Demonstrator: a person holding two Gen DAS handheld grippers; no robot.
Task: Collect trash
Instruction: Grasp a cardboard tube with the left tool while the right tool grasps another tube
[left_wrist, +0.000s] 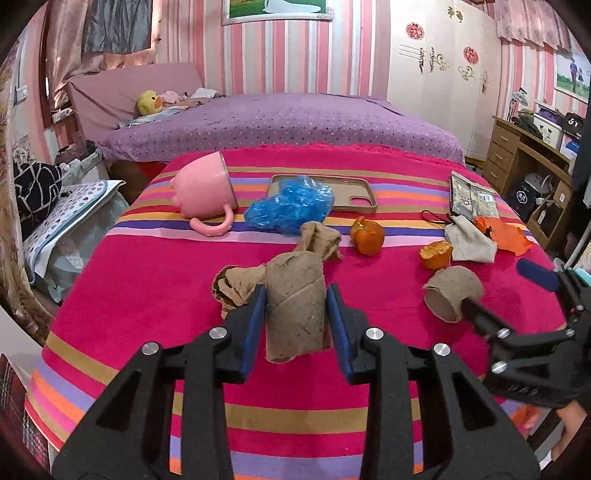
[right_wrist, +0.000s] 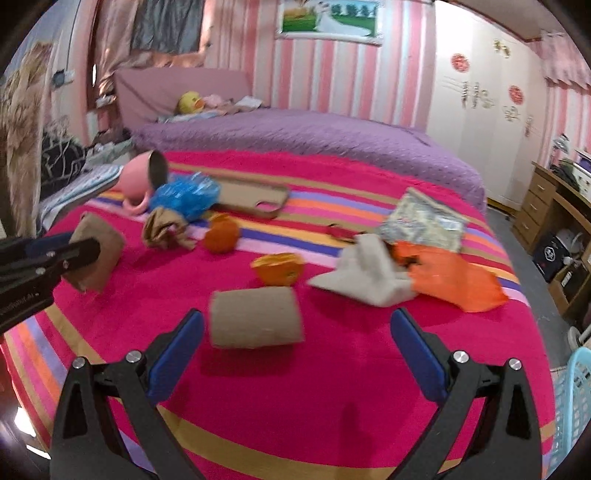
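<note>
The left gripper (left_wrist: 295, 314) has its blue fingers (left_wrist: 255, 325) closed partway onto an upright cardboard tube (left_wrist: 293, 314); the pads look pressed against its two sides, so it appears gripped and lifted off the striped blanket (left_wrist: 147, 295). The right gripper (right_wrist: 295, 350) stands wide open and holds nothing. A second cardboard tube (right_wrist: 256, 317) lies on its side just ahead of it, between the fingers' line but nearer the left one, untouched.

More rubbish lies beyond: crumpled brown paper (left_wrist: 319, 240) at 12 o'clock from the held tube, two pieces of orange peel (left_wrist: 367, 236) at 1 o'clock, a blue plastic bag (left_wrist: 291, 208) by a tipped pink mug (left_wrist: 203, 192), and an orange wrapper (left_wrist: 506, 236) far at 2 o'clock.

The step in hand seems to be picking up the tubes, one per gripper. Next, the right gripper likely needs to move forward around the lying tube and close; a light blue basket (right_wrist: 574, 406) at 4 o'clock may be where things go.
</note>
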